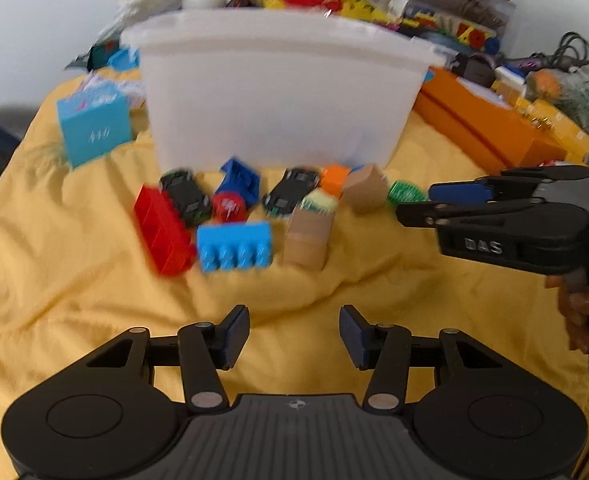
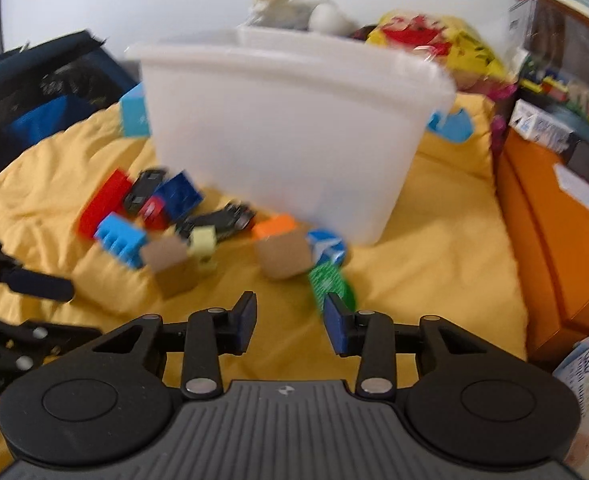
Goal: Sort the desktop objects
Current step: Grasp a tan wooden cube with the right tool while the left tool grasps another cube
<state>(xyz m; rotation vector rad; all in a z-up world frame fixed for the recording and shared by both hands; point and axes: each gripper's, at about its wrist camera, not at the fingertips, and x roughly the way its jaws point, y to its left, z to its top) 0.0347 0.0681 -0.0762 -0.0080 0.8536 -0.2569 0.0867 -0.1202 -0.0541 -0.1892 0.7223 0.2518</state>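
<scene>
Here, on a rumpled yellow cloth (image 1: 74, 248), a white tub (image 1: 278, 92) stands at the far middle, its near wall hiding whatever is inside.

Toys lie in a loose heap just in front of the tub:
- red brick (image 1: 162, 236), leftmost, long, lying on its side;
- light-blue brick (image 1: 234, 246), just right of the red one and touching it, studs facing near;
- dark-blue brick (image 1: 239, 180), behind them, tilted;
- two black cars (image 1: 185, 196) (image 1: 292, 192), one on each side of the dark-blue brick;
- red round piece (image 1: 229, 206), between the left car and the light-blue brick;
- two tan blocks (image 1: 308, 238) (image 1: 364, 188), right of the bricks, the nearer one with a pale yellow-green piece (image 1: 320, 202) at its top;
- orange block (image 1: 334, 178), against the tub's foot;
- green round piece (image 2: 328, 282), rightmost of the heap; a blue-and-white piece (image 2: 326, 244) lies just behind it.

A light-blue box (image 1: 94, 128) stands left of the tub. An orange box (image 1: 490, 128) lies to the right, with blurred clutter beyond.

Left gripper (image 1: 294, 338): near side, above bare cloth, jaws apart, nothing between them.

Right gripper (image 2: 290, 326): to the right, jaws parted with nothing gripped; the green piece lies just beyond its right fingertip, contact unclear. A hand (image 1: 578, 312) holds its grip.
</scene>
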